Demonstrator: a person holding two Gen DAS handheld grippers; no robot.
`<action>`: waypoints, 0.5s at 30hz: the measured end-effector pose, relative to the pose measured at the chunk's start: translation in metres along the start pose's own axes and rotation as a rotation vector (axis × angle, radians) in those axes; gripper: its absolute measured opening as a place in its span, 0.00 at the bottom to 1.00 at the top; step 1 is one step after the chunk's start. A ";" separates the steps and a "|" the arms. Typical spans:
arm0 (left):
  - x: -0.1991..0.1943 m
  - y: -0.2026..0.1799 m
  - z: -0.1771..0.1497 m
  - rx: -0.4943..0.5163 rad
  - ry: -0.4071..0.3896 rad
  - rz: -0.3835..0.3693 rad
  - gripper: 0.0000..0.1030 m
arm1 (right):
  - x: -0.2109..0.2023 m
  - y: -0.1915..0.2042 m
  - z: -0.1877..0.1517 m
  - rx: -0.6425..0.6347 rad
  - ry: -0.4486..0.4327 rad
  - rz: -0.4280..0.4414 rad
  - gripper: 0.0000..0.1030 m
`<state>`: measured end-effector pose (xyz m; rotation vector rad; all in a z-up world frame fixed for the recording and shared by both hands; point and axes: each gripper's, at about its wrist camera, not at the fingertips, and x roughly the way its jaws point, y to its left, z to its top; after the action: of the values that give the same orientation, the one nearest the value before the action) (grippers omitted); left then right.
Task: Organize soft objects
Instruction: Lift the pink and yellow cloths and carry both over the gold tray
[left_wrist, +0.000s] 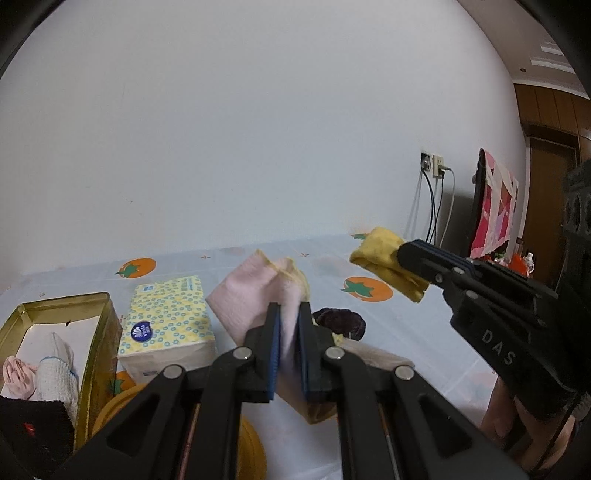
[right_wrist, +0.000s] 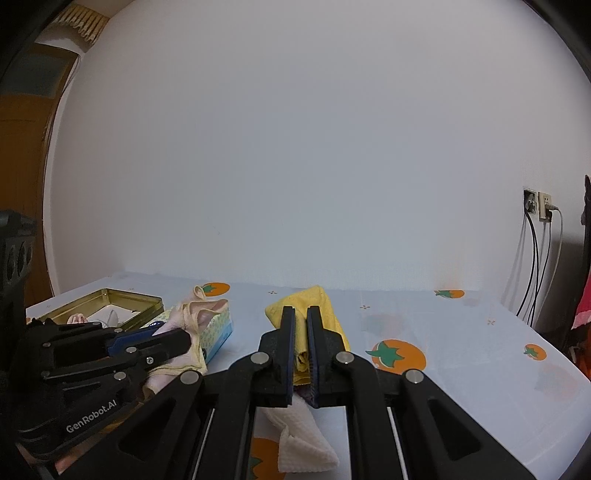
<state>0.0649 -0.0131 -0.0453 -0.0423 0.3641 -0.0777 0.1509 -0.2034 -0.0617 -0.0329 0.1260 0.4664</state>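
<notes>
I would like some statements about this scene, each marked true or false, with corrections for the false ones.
1. The left gripper is shut on a pink cloth. True.
2. The right gripper is open and holds nothing. False: it is shut on a yellow cloth.
3. The gold tin box already has soft items inside. True.
4. The tissue pack lies inside the tin. False: it stands beside it on the tablecloth.

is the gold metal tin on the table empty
No, the gold metal tin already holds a pink cloth and a white knitted cloth.
</notes>
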 end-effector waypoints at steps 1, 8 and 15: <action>0.000 0.000 0.000 -0.002 -0.001 0.000 0.06 | 0.001 0.000 0.000 0.000 0.003 -0.002 0.07; -0.004 0.005 -0.001 -0.014 -0.004 -0.001 0.06 | 0.003 0.009 0.000 -0.010 0.018 0.009 0.07; -0.006 0.015 0.000 -0.035 0.001 0.005 0.06 | 0.011 0.022 -0.001 -0.010 0.036 0.038 0.07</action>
<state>0.0603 0.0025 -0.0440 -0.0761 0.3668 -0.0661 0.1510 -0.1790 -0.0640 -0.0486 0.1602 0.5045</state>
